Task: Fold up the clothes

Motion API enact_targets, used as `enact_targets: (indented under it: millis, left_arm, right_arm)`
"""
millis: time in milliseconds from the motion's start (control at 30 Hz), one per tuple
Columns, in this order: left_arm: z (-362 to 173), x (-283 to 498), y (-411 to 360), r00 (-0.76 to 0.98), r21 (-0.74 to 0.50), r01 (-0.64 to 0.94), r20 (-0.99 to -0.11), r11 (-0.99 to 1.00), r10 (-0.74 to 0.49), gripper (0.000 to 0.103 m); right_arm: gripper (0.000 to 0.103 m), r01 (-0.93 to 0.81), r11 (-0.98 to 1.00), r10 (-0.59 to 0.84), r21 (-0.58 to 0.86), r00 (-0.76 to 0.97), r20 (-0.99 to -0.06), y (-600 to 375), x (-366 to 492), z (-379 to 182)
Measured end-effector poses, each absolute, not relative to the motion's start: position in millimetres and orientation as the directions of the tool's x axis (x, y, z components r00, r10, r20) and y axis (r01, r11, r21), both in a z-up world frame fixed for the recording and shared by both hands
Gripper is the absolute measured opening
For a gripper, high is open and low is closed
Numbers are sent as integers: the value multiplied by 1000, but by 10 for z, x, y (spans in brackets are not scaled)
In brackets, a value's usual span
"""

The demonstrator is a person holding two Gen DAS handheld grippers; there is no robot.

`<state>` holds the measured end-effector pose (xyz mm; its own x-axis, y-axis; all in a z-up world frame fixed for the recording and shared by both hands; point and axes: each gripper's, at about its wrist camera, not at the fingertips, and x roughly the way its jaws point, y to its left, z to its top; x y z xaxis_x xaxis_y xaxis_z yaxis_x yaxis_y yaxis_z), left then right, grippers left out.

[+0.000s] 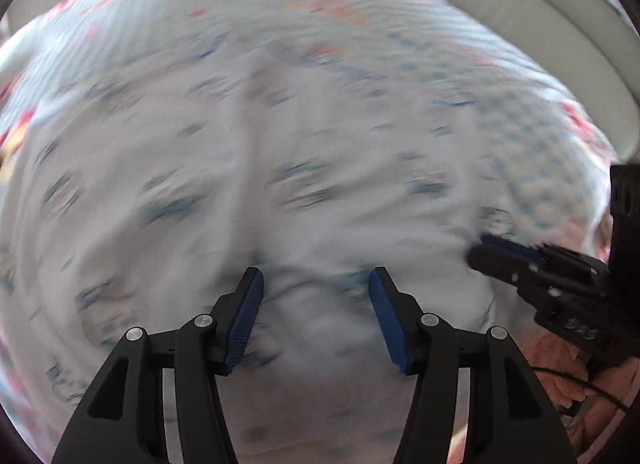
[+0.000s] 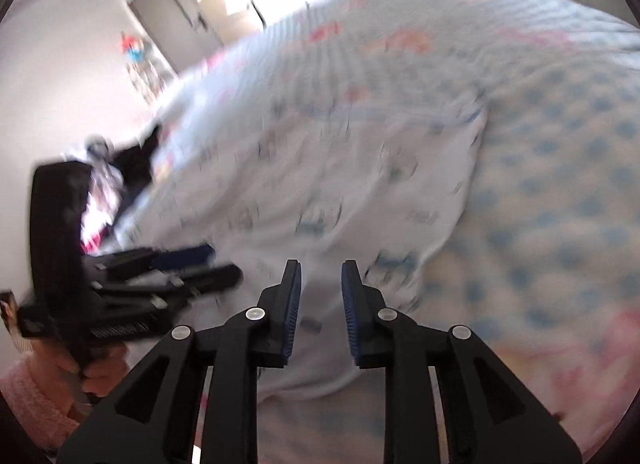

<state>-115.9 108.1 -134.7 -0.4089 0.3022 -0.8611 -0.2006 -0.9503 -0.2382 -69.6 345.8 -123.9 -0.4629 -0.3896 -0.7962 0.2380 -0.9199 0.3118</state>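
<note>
1. White printed garment (image 1: 280,184), spread on the patterned bedspread (image 1: 520,136), fills mid-frame in both views.
2. Left gripper (image 1: 316,284): fingers spread wide, gripping nothing. Right gripper (image 2: 321,276): parted, gripping nothing.
3. Advised: pinch matching hem corners and lift evenly, keeping the fold square.
4. Writing: embossed digits on the right gripper's body, lower right of the left view, blurred beyond reading.
</note>
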Motion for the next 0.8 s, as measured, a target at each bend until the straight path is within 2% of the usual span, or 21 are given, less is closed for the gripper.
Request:
enact_targets:
  millis: [33,133,200,267,333,400,500,567,633,733,800]
  left_arm:
    - [-1368,-1147,966,-410,-246,-177,-862,-953,299,46]
    - [-1223,-1050,644,-468,-235,-107,-846,-966,258,53]
    - [-1143,-963,491,-499,-235,-104,-828,-966,255,53]
    - [-1148,-909,392,-504,-239,-101,-825,-966,257,53]
    - [-1179,-860,280,-505,-231,-76,-830,-970,237,53]
    - [-1224,-814,162,-503,-215,-41,-839,-976,206,53]
    - [-1281,-680,-143,-514,-220,41,-841,-975,168,53]
    - [-1308,-555,-392,-529,-204,107,-841,-973,118,53]
    - [-1356,-452,-647,-524,-209,172,-847,-963,90,53]
    - [-1412,-314,-938,-542,-359,219,-818,-907,193,53]
    - [-1437,-293,-963,-557,-454,202,-782,-868,279,55]
  right_arm:
    - [18,214,-941,-334,263,-440,-834,3415,-685,-1333]
    - [17,172,-951,-308,257,-457,-834,3519,-652,-1325]
    - [19,130,-963,-269,236,-513,-815,3622,-537,-1190]
    - [23,132,-956,-290,260,-545,-787,3613,-477,-1054]
    - [24,169,-930,-363,325,-547,-754,3536,-401,-960]
    - [28,190,-932,-363,310,-516,-776,3330,-444,-1048]
    - [29,219,-938,-343,269,-462,-818,2995,-535,-1217]
    - [25,179,-959,-278,220,-442,-853,2944,-536,-1349]
    - [22,131,-960,-279,247,-450,-848,3057,-505,-1356]
    - [24,71,-977,-207,199,-523,-827,3111,-429,-1185]
    - [30,92,-972,-230,215,-546,-806,3039,-378,-1118]
